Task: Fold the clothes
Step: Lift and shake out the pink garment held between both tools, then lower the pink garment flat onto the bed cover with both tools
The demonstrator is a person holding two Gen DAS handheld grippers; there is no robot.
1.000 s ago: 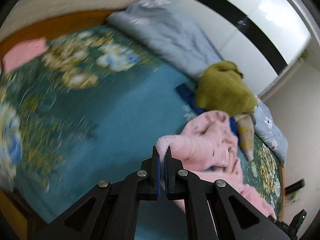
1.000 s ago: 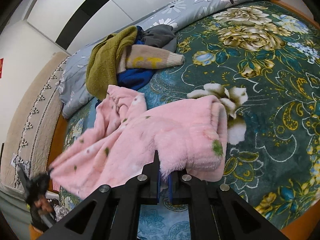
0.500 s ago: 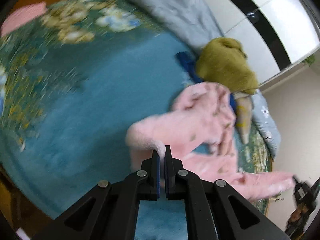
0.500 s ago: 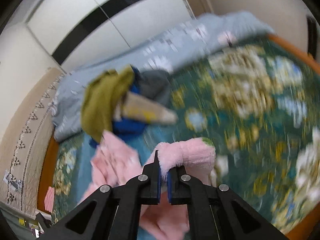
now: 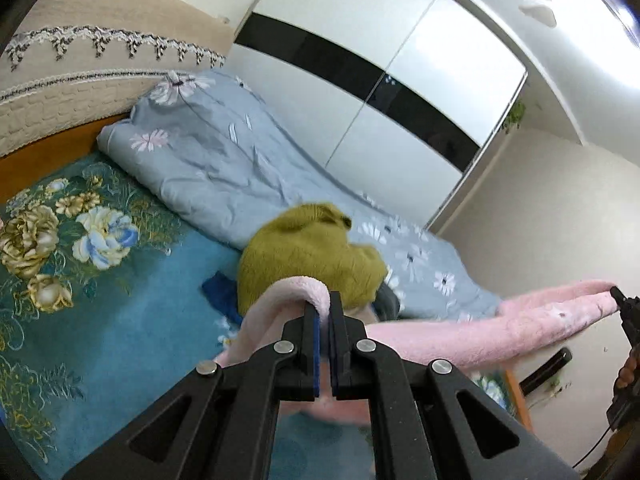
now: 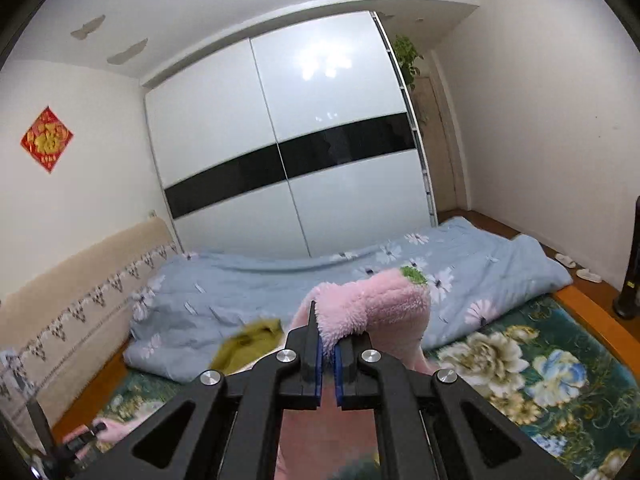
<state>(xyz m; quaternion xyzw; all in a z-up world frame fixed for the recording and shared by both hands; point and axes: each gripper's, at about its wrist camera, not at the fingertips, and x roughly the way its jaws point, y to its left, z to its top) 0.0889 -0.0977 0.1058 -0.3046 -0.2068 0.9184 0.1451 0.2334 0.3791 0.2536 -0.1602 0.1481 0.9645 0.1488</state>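
A fluffy pink garment (image 5: 472, 336) hangs stretched in the air above the bed. My left gripper (image 5: 325, 312) is shut on one of its edges, the fleece curling over the fingertips. At the far right of the left wrist view the other end runs to my right gripper (image 5: 618, 300). In the right wrist view my right gripper (image 6: 327, 340) is shut on a thick fold of the pink garment (image 6: 384, 308), which bears a green patch. The left gripper (image 6: 86, 434) shows small at the lower left there, holding the pink edge.
An olive-green sweater (image 5: 312, 256) tops a pile of clothes with a blue item (image 5: 220, 292) on the teal floral bedspread (image 5: 100, 320). A rolled grey-blue floral quilt (image 6: 248, 292) lies along the far side. White sliding wardrobe doors (image 6: 304, 152) stand behind. The orange bed frame (image 6: 596, 320) edges the mattress.
Both grippers have risen and tilted up from the bed, lifting the pink garment off the bedspread and stretching it between them. The views now face the wardrobe.
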